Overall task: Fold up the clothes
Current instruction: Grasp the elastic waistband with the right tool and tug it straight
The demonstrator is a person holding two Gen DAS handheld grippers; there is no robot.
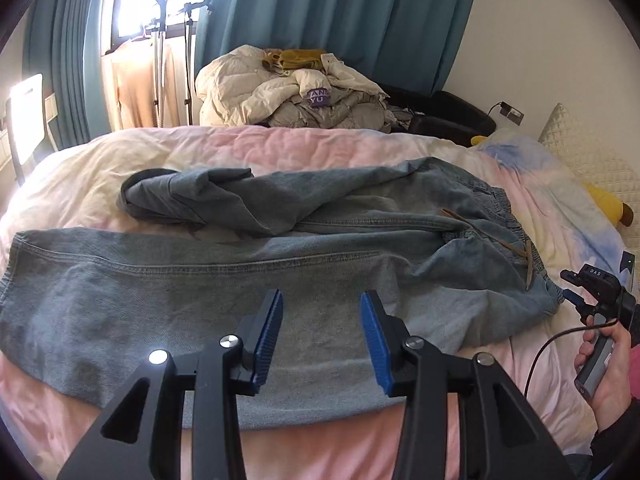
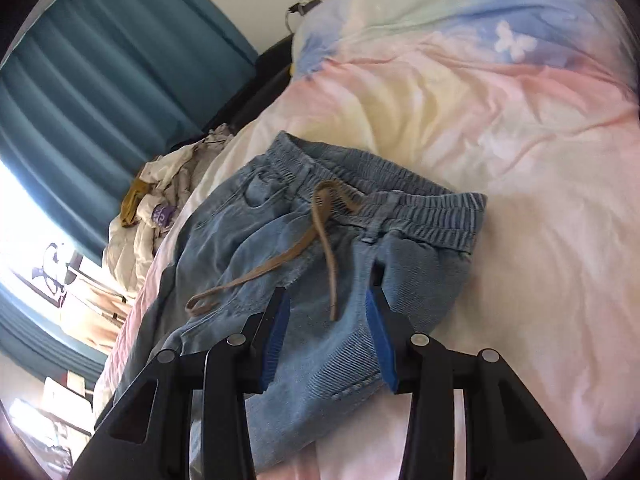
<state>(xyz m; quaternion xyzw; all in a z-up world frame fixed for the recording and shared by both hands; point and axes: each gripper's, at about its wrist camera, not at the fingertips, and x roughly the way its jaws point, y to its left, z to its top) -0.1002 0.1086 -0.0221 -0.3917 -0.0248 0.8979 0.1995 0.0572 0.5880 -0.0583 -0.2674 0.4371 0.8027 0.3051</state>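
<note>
Jeans (image 1: 280, 272) flat across bed (image 1: 280, 144), far leg bunched | we hold left tongs (image 1: 322, 320) wide open, empty, above near leg | right tongs (image 2: 328, 320) wide open, empty, over hip below waistband (image 2: 400, 204), drawstring (image 2: 320, 232) loose

One pair of jeans (image 1: 280, 272) lies mid-frame on one bed (image 1: 320, 144), with one drawstring (image 2: 320, 216). Two grippers, left (image 1: 321, 336) and right (image 2: 328, 340), sit at the bottom edges. One clothes heap (image 1: 296, 88) is at top centre, one curtain (image 1: 340, 4) above.
</note>
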